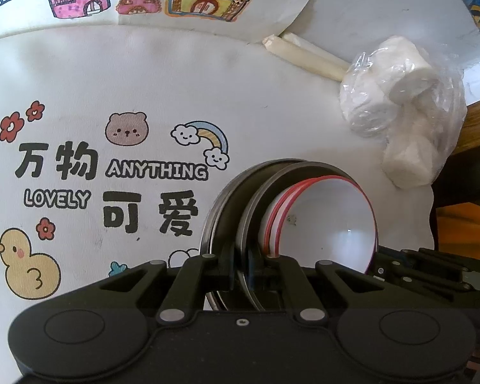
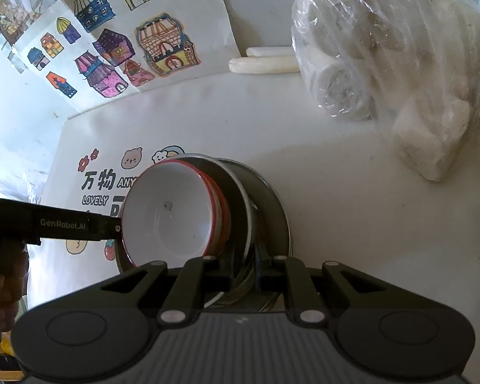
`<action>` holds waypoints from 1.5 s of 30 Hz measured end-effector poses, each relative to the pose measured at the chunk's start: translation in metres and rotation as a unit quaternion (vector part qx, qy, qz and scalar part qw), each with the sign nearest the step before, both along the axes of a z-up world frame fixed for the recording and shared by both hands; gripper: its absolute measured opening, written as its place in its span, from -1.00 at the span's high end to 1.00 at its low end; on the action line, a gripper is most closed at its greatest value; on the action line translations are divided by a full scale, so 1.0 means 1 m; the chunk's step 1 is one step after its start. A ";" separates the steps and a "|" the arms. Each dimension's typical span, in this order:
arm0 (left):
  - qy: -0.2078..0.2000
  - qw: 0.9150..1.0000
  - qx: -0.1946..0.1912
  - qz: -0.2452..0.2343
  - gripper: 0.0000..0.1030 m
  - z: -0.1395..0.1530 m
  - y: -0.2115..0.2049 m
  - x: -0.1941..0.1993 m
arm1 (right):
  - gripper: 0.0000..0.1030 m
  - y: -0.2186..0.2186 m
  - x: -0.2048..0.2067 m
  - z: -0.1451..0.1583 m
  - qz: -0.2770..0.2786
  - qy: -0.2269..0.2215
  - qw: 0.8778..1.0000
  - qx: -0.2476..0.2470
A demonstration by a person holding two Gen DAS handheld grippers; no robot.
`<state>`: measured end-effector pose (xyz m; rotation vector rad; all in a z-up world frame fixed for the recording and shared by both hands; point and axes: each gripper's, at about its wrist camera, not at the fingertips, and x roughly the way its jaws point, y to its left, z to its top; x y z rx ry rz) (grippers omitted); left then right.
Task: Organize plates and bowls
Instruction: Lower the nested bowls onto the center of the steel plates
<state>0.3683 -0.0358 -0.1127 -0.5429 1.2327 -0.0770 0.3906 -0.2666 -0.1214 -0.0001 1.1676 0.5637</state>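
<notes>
Two grippers, left gripper and right gripper, each pinch a metal plate rim; stacked bowls inside; open tablecloth ahead

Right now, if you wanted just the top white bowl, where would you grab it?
Probably by its red rim, on the far edge away from both claws. The top white bowl is nested in the others, so only its lip is free; one finger inside and one outside, coming from above, should pinch it.
</notes>
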 end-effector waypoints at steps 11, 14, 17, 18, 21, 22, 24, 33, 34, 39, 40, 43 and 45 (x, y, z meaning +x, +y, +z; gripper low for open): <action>0.007 1.000 -0.002 0.005 0.88 -0.004 -0.001 0.001 | 0.74 -0.001 0.003 -0.004 -0.008 0.004 1.000 0.006; 0.007 1.000 -0.001 0.004 0.87 -0.004 -0.002 0.002 | 0.74 -0.001 0.004 -0.005 -0.011 0.005 1.000 0.006; 0.007 1.000 -0.001 0.004 0.87 -0.004 -0.001 0.001 | 0.74 -0.001 0.004 -0.006 -0.012 0.007 1.000 0.007; 0.007 1.000 -0.001 0.004 0.87 -0.004 -0.001 0.001 | 0.74 -0.001 0.004 -0.006 -0.013 0.007 1.000 0.007; 0.006 1.000 0.001 0.003 0.87 -0.003 -0.001 0.002 | 0.75 -0.001 0.005 -0.009 -0.015 0.014 1.000 0.005; 0.006 1.000 0.001 0.003 0.87 -0.003 -0.001 0.002 | 0.75 -0.001 0.005 -0.009 -0.015 0.016 1.000 0.005; 0.006 1.000 0.001 0.004 0.87 -0.004 -0.002 0.002 | 0.75 -0.001 0.005 -0.010 -0.016 0.019 1.000 0.007; 0.007 1.000 0.002 0.005 0.87 -0.004 -0.002 0.002 | 0.75 -0.002 0.005 -0.011 -0.016 0.024 1.000 0.005; 0.008 1.000 0.001 0.005 0.87 -0.004 -0.002 0.001 | 0.75 -0.002 0.005 -0.011 -0.016 0.024 1.000 0.004; 0.010 1.000 0.004 0.005 0.87 -0.003 -0.003 0.001 | 0.75 -0.002 0.004 -0.012 -0.013 0.028 1.000 0.004; 0.010 1.000 0.005 0.005 0.87 -0.002 -0.003 0.000 | 0.75 -0.002 0.004 -0.012 -0.013 0.029 1.000 0.004; 0.011 1.000 0.006 0.008 0.87 -0.002 -0.003 0.001 | 0.75 -0.002 0.003 -0.012 -0.013 0.029 0.999 0.006; 0.012 1.000 0.007 0.009 0.87 -0.002 -0.003 0.001 | 0.75 -0.002 0.003 -0.012 -0.012 0.030 0.999 0.007</action>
